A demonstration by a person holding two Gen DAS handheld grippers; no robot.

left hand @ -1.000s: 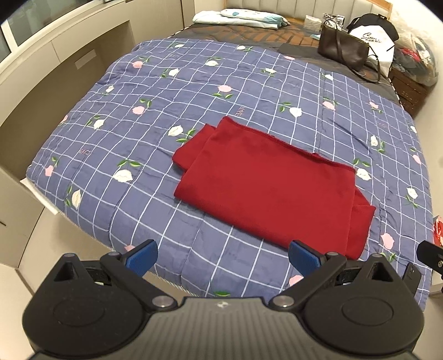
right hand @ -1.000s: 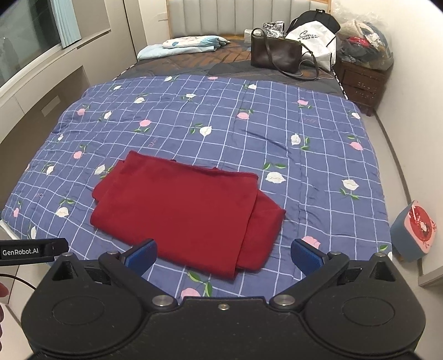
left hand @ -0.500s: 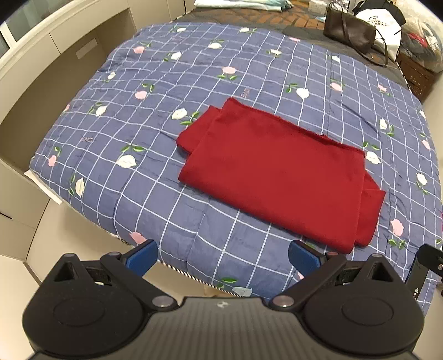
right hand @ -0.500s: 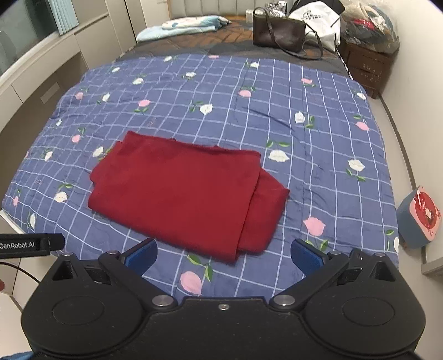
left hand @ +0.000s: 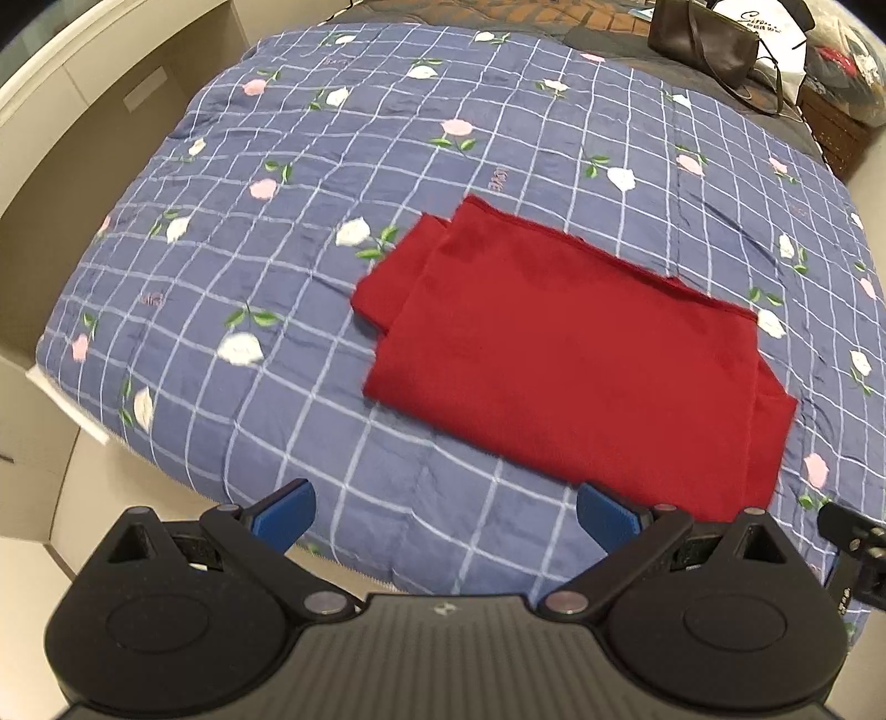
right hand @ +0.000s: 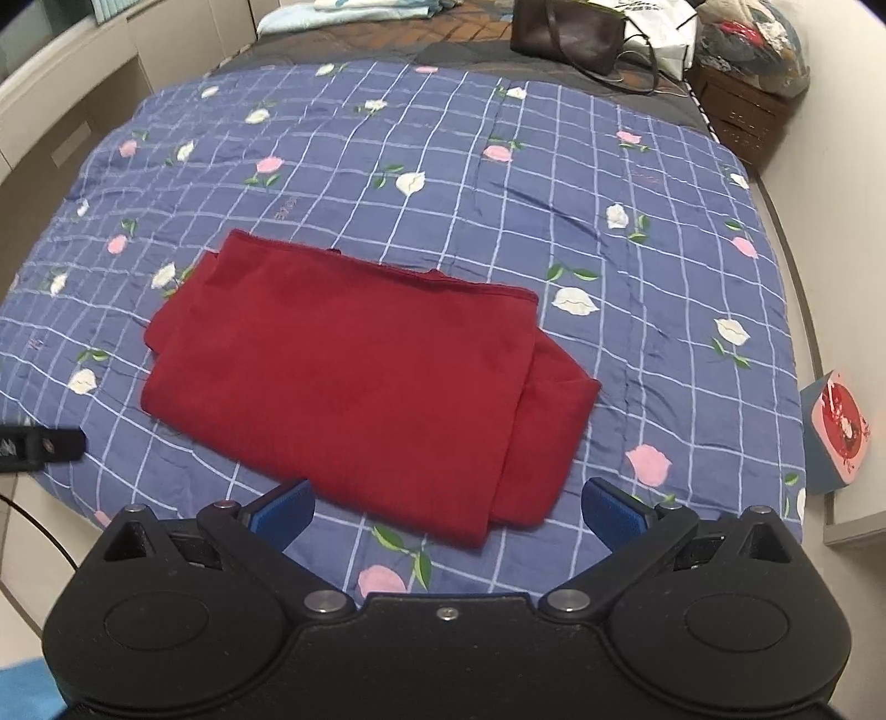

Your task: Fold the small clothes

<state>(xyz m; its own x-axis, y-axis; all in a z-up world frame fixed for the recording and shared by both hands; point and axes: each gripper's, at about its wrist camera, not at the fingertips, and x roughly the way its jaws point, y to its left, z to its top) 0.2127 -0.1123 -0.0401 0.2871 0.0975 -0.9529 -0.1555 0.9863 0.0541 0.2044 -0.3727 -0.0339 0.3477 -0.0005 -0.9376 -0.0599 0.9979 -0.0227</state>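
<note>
A dark red garment (left hand: 565, 360) (right hand: 360, 382) lies folded into a rough rectangle on the blue checked quilt (left hand: 277, 249) (right hand: 637, 249), with a lower layer sticking out at its left and right ends. My left gripper (left hand: 443, 518) hovers open above the quilt's near edge, just short of the garment's front left side. Over the garment's near edge my right gripper (right hand: 447, 515) stands open, its blue pads empty. Neither gripper touches the cloth.
A brown handbag (left hand: 703, 39) (right hand: 565, 33) and a white bag (right hand: 659, 27) sit at the far end of the bed. A wooden nightstand (right hand: 736, 116) stands at the far right. A blue-and-pink box (right hand: 836, 432) lies on the floor beside the bed. Beige cabinets (left hand: 83, 111) line the left.
Both grippers have moved forward and lower toward the bed, so the red garment looms larger and nearer. The garment itself has not moved. Both stay open.
</note>
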